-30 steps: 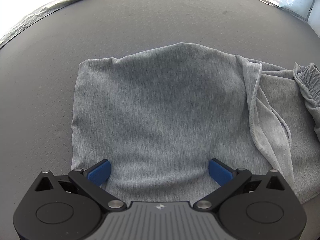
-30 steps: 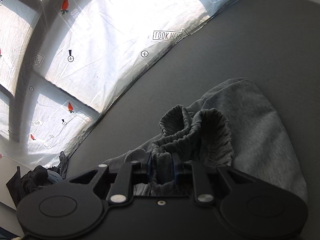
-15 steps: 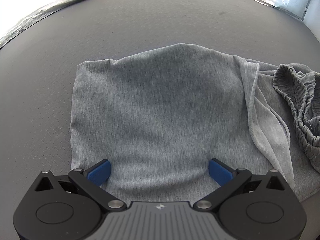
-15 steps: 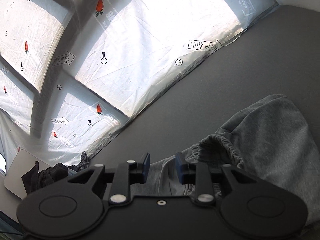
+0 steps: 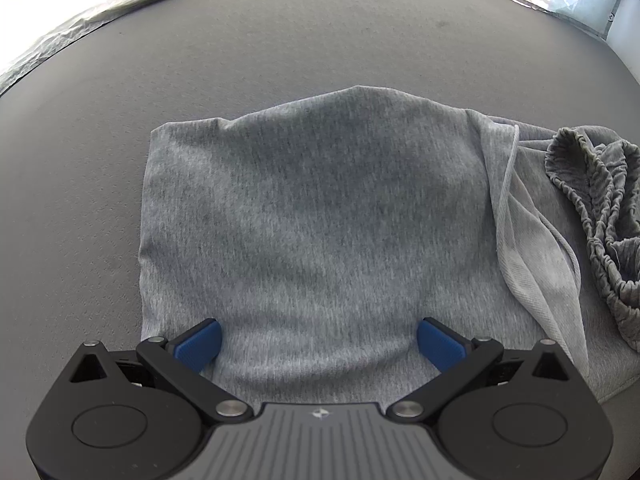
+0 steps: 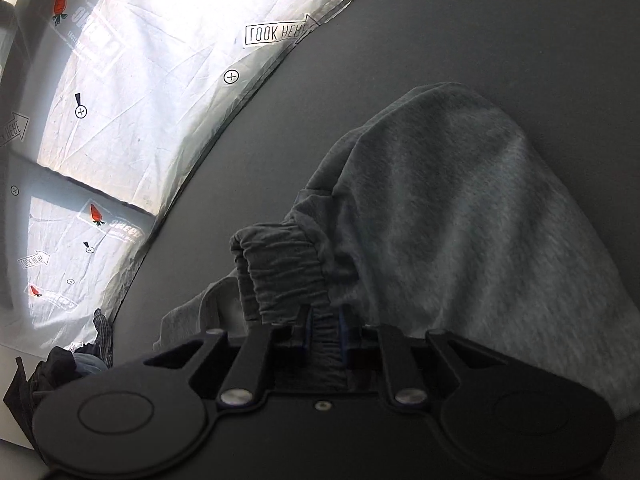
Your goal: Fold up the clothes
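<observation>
Just now my right fingers point(image 6: 323, 330) closed, clamping the grey sweatpants' point(image 5: 320, 216) waistband point(image 6: 280, 268); left fingers point(image 5: 320, 344) hover spread apart.

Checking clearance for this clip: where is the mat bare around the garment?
Bare grey mat runs between the grey garment's far edge and the white sheeting, and along its left side. The right side is crowded by the bunched waistband.

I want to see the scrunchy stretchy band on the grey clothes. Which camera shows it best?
The right wrist view: the elastic waistband sits close and central, clamped in the right gripper. The left wrist view shows the waistband only bunched at its right edge, beside the folded grey garment.
</observation>
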`<state>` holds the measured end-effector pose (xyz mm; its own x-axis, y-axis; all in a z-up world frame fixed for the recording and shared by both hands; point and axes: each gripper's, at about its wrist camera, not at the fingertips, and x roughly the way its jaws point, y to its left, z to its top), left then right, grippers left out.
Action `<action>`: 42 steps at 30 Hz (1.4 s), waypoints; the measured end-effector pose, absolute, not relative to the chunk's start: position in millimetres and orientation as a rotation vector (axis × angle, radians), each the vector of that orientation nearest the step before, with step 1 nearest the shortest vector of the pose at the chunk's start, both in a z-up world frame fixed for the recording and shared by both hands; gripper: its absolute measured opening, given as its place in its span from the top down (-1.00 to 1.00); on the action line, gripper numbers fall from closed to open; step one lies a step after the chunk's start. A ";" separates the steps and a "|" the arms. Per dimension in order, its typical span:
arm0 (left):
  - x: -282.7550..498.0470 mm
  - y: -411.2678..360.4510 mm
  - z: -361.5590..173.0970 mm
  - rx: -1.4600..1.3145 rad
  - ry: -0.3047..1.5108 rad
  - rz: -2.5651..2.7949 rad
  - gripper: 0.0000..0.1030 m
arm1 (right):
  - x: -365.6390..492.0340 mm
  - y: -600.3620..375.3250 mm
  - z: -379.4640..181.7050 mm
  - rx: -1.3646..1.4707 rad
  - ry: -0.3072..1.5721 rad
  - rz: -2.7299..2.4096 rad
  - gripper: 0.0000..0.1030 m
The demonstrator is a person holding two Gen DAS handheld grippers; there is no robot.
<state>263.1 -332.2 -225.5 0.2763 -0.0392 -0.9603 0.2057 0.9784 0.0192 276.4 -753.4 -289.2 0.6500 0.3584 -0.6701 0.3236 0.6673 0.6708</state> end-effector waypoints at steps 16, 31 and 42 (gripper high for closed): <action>231.8 -330.1 -227.9 0.150 1.283 -0.166 -1.00 | 266.6 -735.5 -234.4 0.597 0.794 0.090 0.19; 203.0 -333.8 -232.4 0.150 1.304 -0.157 -1.00 | 234.7 -830.5 -275.5 0.612 0.871 -0.250 0.05; 176.8 -337.0 -234.9 0.148 1.307 -0.151 -1.00 | 240.1 -817.7 -276.0 0.618 0.867 -0.141 0.28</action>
